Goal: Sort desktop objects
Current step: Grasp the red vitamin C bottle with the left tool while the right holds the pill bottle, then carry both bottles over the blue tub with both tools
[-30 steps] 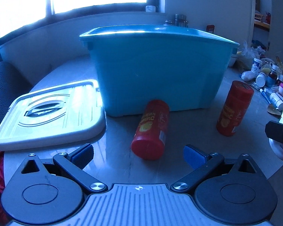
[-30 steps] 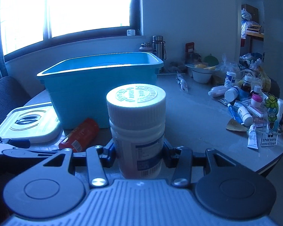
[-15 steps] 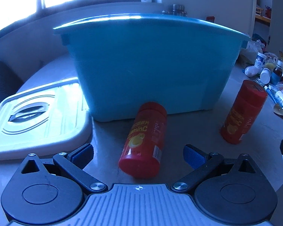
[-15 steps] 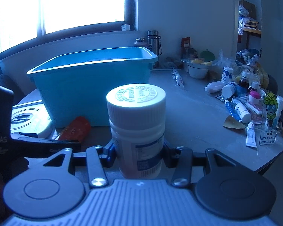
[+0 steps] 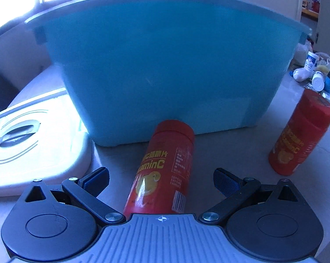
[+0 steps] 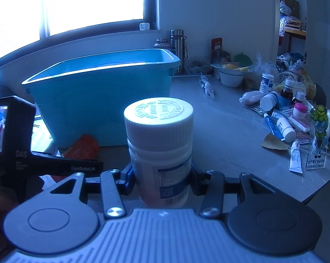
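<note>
A red Vitamin C tube lies on the table, its far end against the blue bin. My left gripper is open, its blue pads on either side of the tube's near half, not touching it. A second red tube stands upright to the right. My right gripper is shut on a white pill bottle with a white ribbed cap, held upright in front of the blue bin. The lying tube and the left gripper body show at the left of the right wrist view.
The bin's white lid lies flat to the left of the bin. Several medicine bottles, tubes and packets are scattered on the right of the table, with a bowl and a steel flask behind. The table edge runs at right.
My left gripper has moved forward and down, so the lying red tube now sits between its open pads. My right gripper has kept hold of the white bottle and shifted slightly.
</note>
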Action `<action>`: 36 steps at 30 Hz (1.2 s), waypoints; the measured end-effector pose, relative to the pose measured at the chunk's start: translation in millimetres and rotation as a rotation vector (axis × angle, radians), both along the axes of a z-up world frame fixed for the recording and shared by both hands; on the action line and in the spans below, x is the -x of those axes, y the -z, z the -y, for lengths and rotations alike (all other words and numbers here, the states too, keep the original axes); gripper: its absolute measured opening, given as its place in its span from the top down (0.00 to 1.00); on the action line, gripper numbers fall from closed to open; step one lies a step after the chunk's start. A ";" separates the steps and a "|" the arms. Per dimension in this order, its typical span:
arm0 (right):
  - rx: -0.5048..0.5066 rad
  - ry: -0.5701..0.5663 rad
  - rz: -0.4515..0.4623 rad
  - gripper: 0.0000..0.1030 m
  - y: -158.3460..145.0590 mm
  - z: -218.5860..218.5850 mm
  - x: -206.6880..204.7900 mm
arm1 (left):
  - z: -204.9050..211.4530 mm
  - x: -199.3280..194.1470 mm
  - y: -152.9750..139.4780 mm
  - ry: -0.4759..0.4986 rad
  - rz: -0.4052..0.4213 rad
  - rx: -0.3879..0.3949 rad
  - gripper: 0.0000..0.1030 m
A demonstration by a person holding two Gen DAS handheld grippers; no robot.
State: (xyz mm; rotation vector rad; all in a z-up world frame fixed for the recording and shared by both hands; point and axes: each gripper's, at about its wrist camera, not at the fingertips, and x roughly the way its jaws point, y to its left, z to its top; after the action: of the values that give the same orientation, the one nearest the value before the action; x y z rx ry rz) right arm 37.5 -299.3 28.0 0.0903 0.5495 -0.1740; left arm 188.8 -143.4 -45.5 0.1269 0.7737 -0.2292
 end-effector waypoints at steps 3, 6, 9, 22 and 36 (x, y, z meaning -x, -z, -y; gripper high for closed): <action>0.000 -0.001 -0.002 0.53 0.3 1.0 -1.7 | 1.2 -3.4 4.1 0.011 -0.033 0.010 0.50; -0.004 -0.001 -0.002 0.53 -0.1 2.4 -2.8 | 3.2 -0.1 3.1 0.028 -0.036 0.000 0.50; -0.003 -0.004 -0.002 0.53 -1.2 2.7 -4.3 | 3.7 5.0 1.8 0.032 -0.036 -0.014 0.50; -0.004 -0.048 0.019 0.53 -8.7 -7.9 1.1 | -18.9 26.1 -17.5 -0.010 -0.028 0.020 0.51; 0.011 -0.105 0.082 0.53 -32.5 -28.1 22.1 | -39.3 73.4 -58.3 -0.063 0.039 0.034 0.51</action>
State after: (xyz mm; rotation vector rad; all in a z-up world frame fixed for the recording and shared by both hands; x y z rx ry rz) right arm 15.4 -271.3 60.6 0.0578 0.4699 -0.0702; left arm 115.4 -104.1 12.8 0.0749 0.7331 -0.1792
